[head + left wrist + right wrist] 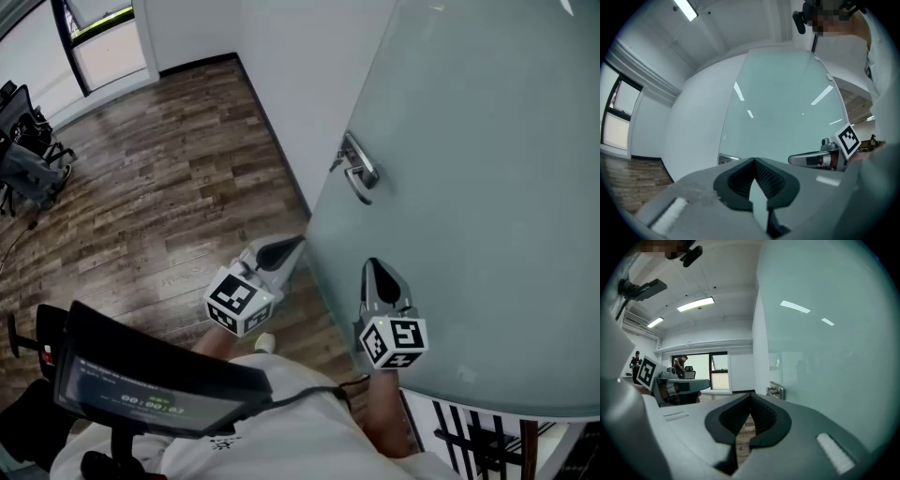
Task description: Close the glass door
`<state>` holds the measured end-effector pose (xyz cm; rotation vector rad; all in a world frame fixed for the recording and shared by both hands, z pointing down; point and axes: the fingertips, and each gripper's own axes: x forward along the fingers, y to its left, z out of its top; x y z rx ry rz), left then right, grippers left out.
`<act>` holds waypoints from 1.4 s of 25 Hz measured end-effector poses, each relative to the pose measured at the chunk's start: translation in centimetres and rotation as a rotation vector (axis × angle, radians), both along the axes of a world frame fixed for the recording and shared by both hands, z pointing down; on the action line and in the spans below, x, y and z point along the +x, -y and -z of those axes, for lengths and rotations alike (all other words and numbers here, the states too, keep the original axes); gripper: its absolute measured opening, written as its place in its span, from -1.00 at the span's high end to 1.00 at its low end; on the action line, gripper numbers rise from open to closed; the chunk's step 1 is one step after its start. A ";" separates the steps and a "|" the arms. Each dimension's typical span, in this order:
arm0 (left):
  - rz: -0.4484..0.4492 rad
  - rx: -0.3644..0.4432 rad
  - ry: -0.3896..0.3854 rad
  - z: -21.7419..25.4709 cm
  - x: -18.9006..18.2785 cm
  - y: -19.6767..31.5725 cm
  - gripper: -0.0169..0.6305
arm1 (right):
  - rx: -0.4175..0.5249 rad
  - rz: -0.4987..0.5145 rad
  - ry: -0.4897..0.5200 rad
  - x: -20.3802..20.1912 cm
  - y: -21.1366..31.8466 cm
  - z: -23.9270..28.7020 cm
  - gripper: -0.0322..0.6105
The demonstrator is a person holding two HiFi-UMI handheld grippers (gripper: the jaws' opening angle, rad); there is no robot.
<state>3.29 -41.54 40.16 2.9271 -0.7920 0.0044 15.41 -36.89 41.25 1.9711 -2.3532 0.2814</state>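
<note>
The tall frosted pale-green glass door (469, 187) fills my right side, its free edge running down between my two hands. I hold both out roughly level: the left gripper (294, 246), jaws pressed together on nothing, points at that edge. The right gripper (375, 268), likewise closed and empty, sits close against the glass face, nearer me than the silver metal lever handle (357, 172).
</note>
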 end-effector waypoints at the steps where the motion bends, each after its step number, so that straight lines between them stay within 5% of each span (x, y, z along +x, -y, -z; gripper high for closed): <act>1: -0.007 0.001 0.002 -0.1 -0.1 0.5 0.94 | 0.002 -0.005 -0.001 -0.1 0.5 -0.1 0.87; 22: -0.001 -0.017 0.005 -0.8 1.5 5.7 0.94 | -0.024 0.012 -0.041 1.3 6.7 -0.8 0.87; 29: 0.053 -0.012 0.007 -0.8 2.6 6.8 0.94 | -0.074 0.035 -0.216 3.3 9.1 -2.2 0.87; 35: 0.077 -0.032 0.021 -2.3 3.8 6.8 0.94 | -0.183 0.079 -0.338 4.7 12.4 -6.1 0.54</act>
